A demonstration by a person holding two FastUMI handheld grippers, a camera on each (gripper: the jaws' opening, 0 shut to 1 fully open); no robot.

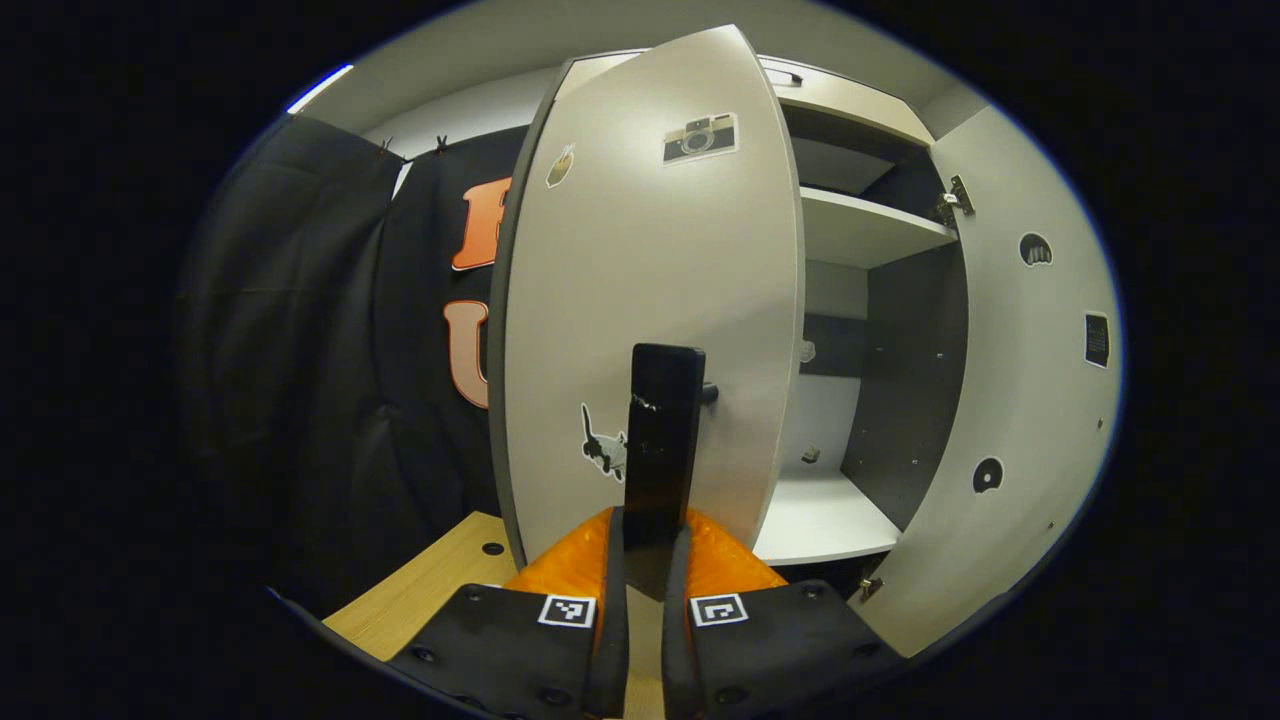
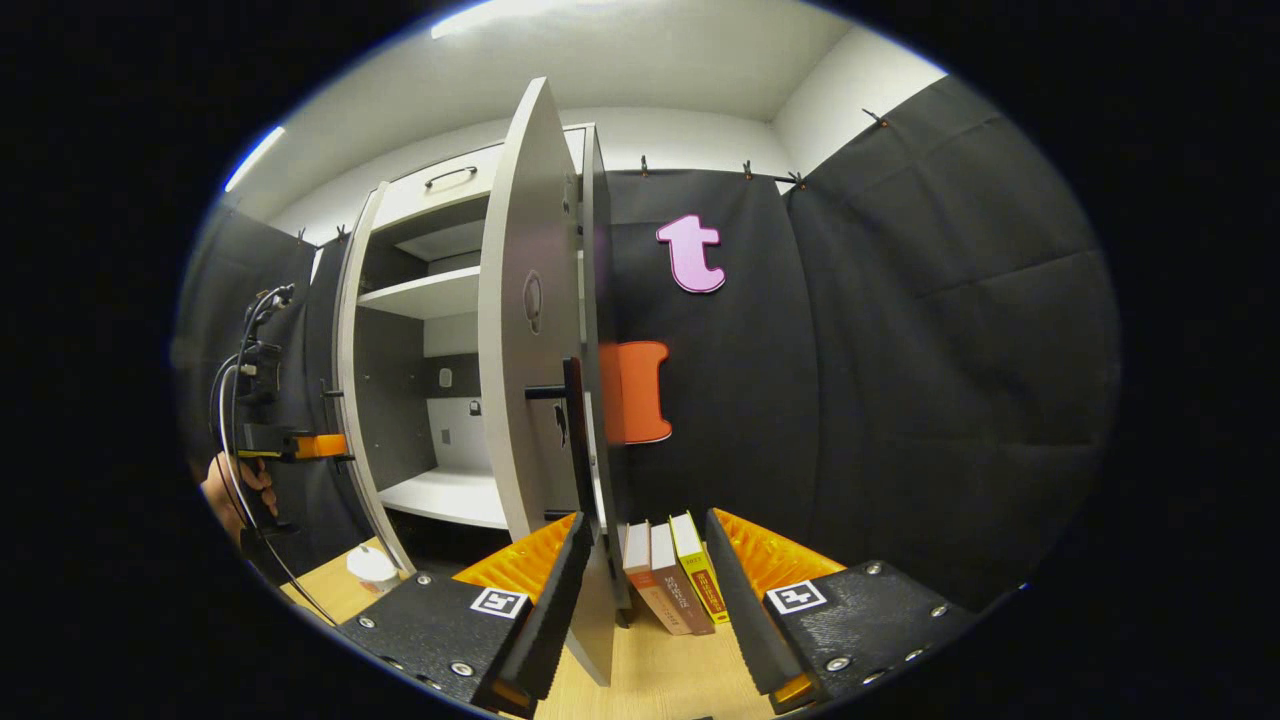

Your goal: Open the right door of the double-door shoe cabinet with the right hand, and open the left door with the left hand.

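3 books (image 2: 668,575) upright on wooden floor (image 2: 660,660); white round lid (image 2: 371,566) nearby.

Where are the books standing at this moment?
In the right gripper view, the books stand upright on the wooden floor, between the tongs' fingers, just right of the open right door and against the black cloth wall.

Black gripper (image 1: 645,590) bodies, square markers

Bright ceiling strip light (image 2: 500,15), sharp focus, strong fisheye edge warping
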